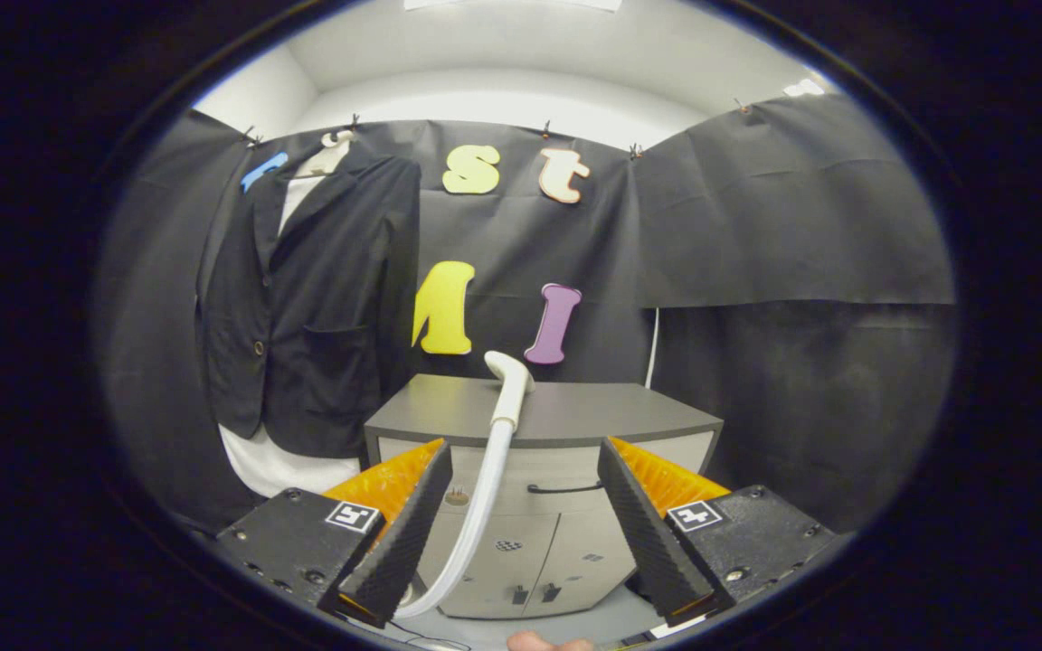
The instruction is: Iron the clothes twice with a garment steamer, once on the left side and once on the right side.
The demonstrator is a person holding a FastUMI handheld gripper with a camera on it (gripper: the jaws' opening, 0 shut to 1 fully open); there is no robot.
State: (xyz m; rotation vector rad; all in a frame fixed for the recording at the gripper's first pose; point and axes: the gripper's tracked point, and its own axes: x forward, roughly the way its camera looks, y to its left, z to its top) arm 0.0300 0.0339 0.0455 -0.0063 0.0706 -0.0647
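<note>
A dark suit jacket (pixel 313 298) over a white shirt hangs on the booth wall, up and to the left beyond my fingers. The white garment steamer head (pixel 509 380) rests on the grey cabinet top (pixel 575 411), straight ahead of my fingers. Its pale hose (pixel 476 515) runs down the cabinet front and passes close beside the left finger (pixel 399 542). My gripper (pixel 521 551) is open, with a wide gap and nothing held; the right finger (pixel 648 533) stands well clear of the hose.
The grey cabinet (pixel 539 542) with drawers and doors stands right in front of me. A thin white cable (pixel 653 348) hangs on the wall behind it. A fingertip (pixel 544 643) shows below the fingers. Black cloth walls close in left and right.
</note>
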